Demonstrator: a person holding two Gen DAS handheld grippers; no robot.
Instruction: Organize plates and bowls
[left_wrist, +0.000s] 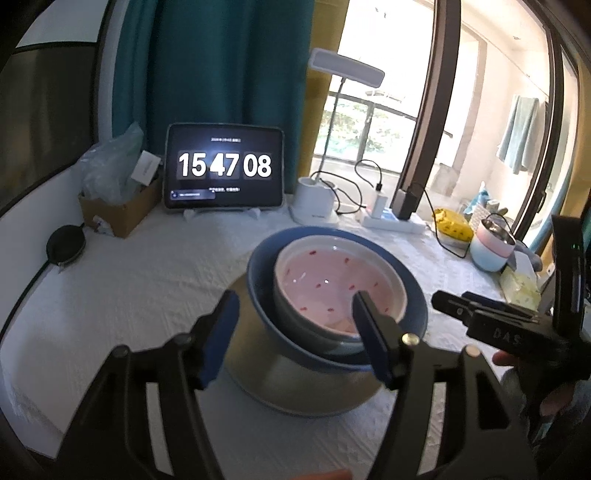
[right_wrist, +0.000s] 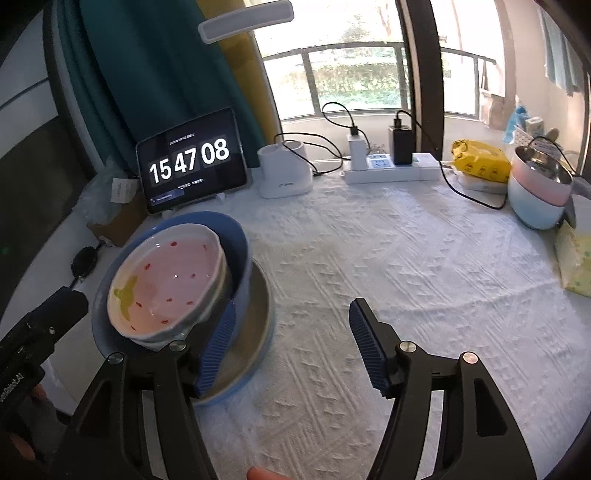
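Note:
A pink strawberry-patterned bowl (left_wrist: 325, 284) (right_wrist: 166, 277) sits tilted inside a blue bowl (left_wrist: 258, 284) (right_wrist: 236, 254). Both rest on a grey plate (left_wrist: 295, 384) (right_wrist: 255, 321) on the white tablecloth. My left gripper (left_wrist: 294, 295) is open just in front of the stack. Its right finger (left_wrist: 369, 332) overlaps the pink bowl's near rim in the view, and the pads press on nothing. My right gripper (right_wrist: 293, 303) is open over bare cloth right of the stack, its left finger (right_wrist: 221, 343) beside the plate's edge. Each gripper's body shows at the edge of the other's view.
At the back stand a tablet clock (left_wrist: 223, 166), a white lamp base (right_wrist: 284, 173), a power strip with chargers (right_wrist: 384, 166) and a cardboard box (left_wrist: 118, 210). A yellow packet (right_wrist: 480, 162), a pink-and-blue pot (right_wrist: 539, 195) and a tissue pack (right_wrist: 576, 258) are at the right.

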